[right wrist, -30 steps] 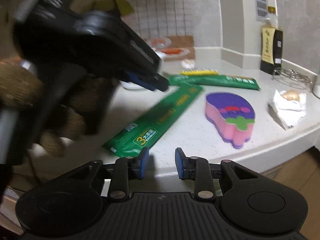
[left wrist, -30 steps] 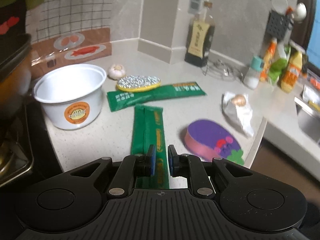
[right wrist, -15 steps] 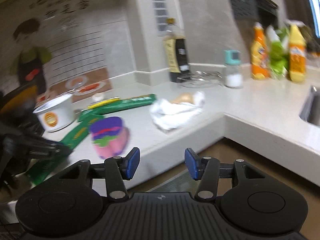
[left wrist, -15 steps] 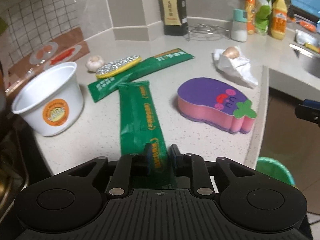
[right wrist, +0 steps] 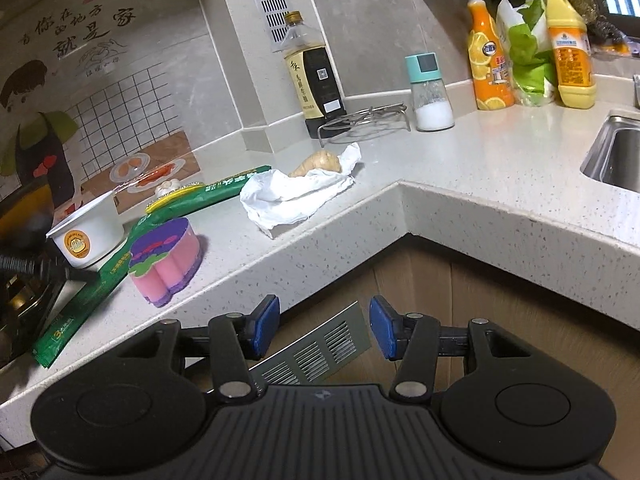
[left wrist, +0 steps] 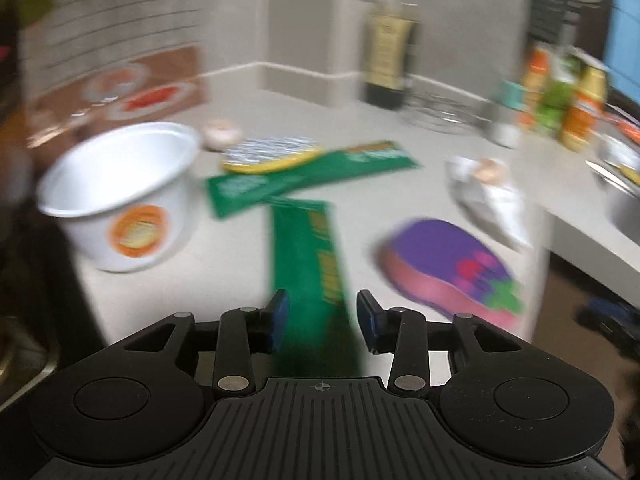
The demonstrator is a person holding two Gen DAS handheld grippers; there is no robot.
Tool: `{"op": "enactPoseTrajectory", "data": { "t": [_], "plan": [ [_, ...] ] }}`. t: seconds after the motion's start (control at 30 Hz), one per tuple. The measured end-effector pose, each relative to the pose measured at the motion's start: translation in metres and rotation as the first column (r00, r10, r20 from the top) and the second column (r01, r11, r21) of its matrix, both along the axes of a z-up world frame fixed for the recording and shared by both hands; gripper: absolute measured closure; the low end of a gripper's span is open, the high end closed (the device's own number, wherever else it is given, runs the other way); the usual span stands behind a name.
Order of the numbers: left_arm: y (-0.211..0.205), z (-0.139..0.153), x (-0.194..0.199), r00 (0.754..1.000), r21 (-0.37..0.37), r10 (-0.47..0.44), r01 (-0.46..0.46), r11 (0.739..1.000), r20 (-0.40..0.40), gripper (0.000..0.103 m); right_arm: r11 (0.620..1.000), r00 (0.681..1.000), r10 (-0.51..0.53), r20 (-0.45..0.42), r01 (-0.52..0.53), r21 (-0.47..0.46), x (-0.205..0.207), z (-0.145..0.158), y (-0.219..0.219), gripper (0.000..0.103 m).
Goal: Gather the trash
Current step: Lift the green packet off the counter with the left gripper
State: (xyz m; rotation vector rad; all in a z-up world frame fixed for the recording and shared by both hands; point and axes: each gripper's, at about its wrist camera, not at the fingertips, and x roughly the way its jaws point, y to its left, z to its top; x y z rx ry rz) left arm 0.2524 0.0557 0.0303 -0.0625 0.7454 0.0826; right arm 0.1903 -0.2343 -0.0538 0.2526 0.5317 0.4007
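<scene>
A long green wrapper (left wrist: 308,248) lies on the counter and runs back between the fingers of my left gripper (left wrist: 322,316). Its jaws are opening, and the pads stand clear of the wrapper's sides. In the right wrist view the same wrapper (right wrist: 100,284) lies at the left, with one of the left gripper's dark fingers (right wrist: 60,270) over it. A second green wrapper (left wrist: 304,178), an empty white cup (left wrist: 120,192) and a crumpled tissue (right wrist: 288,196) are also on the counter. My right gripper (right wrist: 324,326) is open and empty, off the counter's front edge.
A purple and pink sponge (right wrist: 166,262) sits beside the wrapper. A piece of ginger (right wrist: 316,162) rests on the tissue. At the back are a soy sauce bottle (right wrist: 316,80), a wire trivet (right wrist: 364,120), a salt shaker (right wrist: 430,92) and bottles (right wrist: 490,56). A sink (right wrist: 616,152) is at the right.
My left jaws have spread from nearly shut to wide around the green wrapper. My right gripper has swung right, away from the wrapper and off the counter edge, and opened wider.
</scene>
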Motion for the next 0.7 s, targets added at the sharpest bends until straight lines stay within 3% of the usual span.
{"op": "enactPoseTrajectory", "data": {
  "t": [0.17, 0.43, 0.57, 0.7],
  "plan": [
    [0.007, -0.015, 0.02, 0.996, 0.018, 0.044, -0.043, 0.999, -0.081, 0.062, 1.0, 1.0, 0.028, 0.002, -0.028, 0.001, -0.002, -0.001, 0.005, 0.053],
    [-0.006, -0.022, 0.019, 0.999, 0.108, 0.009, -0.005, 0.994, -0.04, 0.064, 0.997, 0.998, 0.056, 0.032, -0.054, -0.059, -0.005, 0.003, 0.021, 0.043],
    [0.003, -0.024, 0.016, 0.999, -0.004, -0.016, 0.016, 1.0, -0.028, 0.068, 0.993, 0.995, 0.083, 0.047, -0.079, -0.088, -0.009, 0.005, 0.032, 0.035],
    [0.005, -0.024, 0.015, 0.999, -0.025, -0.029, 0.028, 0.999, -0.022, 0.068, 0.991, 0.995, 0.095, 0.028, -0.092, -0.093, -0.008, 0.003, 0.039, 0.034]
  ]
}}
